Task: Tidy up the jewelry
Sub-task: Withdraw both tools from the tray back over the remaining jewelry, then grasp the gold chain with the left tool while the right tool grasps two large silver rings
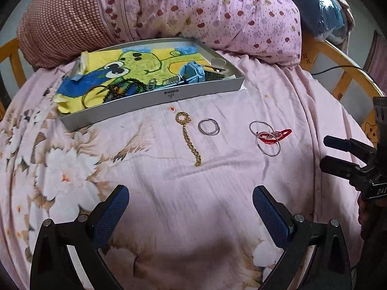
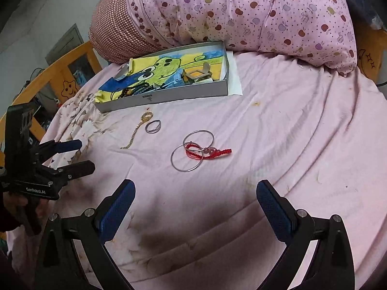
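Observation:
Jewelry lies loose on the pink bedsheet. A gold chain bracelet [image 1: 188, 140] [image 2: 135, 134] is nearest the grey box [image 1: 154, 97] [image 2: 169, 96], with a pair of small silver rings [image 1: 217, 130] [image 2: 156, 126] just to its right. Further right, two large silver bangles [image 1: 264, 136] [image 2: 202, 150] are tangled with a red cord bracelet [image 1: 281, 133] [image 2: 219, 152]. My left gripper [image 1: 191, 207] [image 2: 83, 155] is open and empty, short of the chain. My right gripper [image 2: 196, 188] [image 1: 325, 151] is open and empty, short of the bangles.
The box holds a frog-print cloth [image 1: 135, 65], dark beads [image 1: 125, 84] and a blue watch [image 1: 191, 71]. A rolled pink dotted quilt [image 1: 217, 12] and a red checked pillow [image 1: 60, 24] lie behind it. Wooden bed rails [image 2: 60, 72] edge the mattress.

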Demonstrator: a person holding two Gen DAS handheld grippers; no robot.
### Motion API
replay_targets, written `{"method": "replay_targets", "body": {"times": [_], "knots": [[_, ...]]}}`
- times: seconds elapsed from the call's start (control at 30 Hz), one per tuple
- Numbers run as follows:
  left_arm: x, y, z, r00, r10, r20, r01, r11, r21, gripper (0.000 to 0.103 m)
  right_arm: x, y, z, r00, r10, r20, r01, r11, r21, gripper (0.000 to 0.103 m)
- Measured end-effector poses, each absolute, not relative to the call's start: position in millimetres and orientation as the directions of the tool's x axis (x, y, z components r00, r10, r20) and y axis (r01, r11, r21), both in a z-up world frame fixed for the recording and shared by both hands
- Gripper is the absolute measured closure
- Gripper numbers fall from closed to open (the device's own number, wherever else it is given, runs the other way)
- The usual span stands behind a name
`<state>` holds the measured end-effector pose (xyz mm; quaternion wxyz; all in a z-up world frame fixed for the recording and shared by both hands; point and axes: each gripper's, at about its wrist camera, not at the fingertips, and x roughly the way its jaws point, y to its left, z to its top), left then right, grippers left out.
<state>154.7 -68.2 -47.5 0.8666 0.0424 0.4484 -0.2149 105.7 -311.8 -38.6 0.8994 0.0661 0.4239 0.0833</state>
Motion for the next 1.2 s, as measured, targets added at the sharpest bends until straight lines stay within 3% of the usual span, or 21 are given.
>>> {"method": "replay_targets", "body": {"times": [0.17,0.3,0.43,0.67,0.77,0.9,1.07,1.2], "knots": [[169.8,-68.8,-54.1,0.495,-0.355,-0.793,0.421,0.897,-0.139,0.000,118.0,-311.2,-49.7,0.613,0.216,-0.760,-0.088,0.975,0.206,0.023],[180.7,-71.5,-58.5,0.486,-0.380,-0.787,0.427,0.889,-0.165,0.003,127.2,-308.8,-58.4,0.603,0.223,-0.766,-0.089,0.973,0.214,0.044],[191.9,-76.9,-63.3,0.465,-0.404,-0.788,0.446,0.876,-0.186,0.021,135.0,-304.5,-67.1,0.583,0.242,-0.776,-0.099,0.969,0.227,0.060],[211.5,-89.2,-73.5,0.430,-0.421,-0.798,0.461,0.863,-0.207,0.041,145.4,-295.9,-76.5,0.564,0.254,-0.786,-0.114,0.966,0.231,0.068],[221.3,-93.2,-77.3,0.420,-0.420,-0.805,0.460,0.863,-0.210,0.047,149.9,-294.4,-79.9,0.566,0.261,-0.782,-0.104,0.964,0.245,0.069],[228.2,-96.5,-78.4,0.424,-0.425,-0.800,0.465,0.860,-0.211,0.052,154.0,-294.6,-81.9,0.573,0.259,-0.778,-0.095,0.963,0.251,0.079],[228.8,-97.2,-79.9,0.441,-0.401,-0.803,0.467,0.867,-0.177,0.076,153.9,-294.8,-83.4,0.581,0.249,-0.775,-0.075,0.964,0.253,0.088],[228.3,-94.1,-82.1,0.439,-0.398,-0.805,0.460,0.870,-0.180,0.089,154.0,-292.3,-83.5,0.578,0.259,-0.774,-0.093,0.963,0.253,0.093]]}}
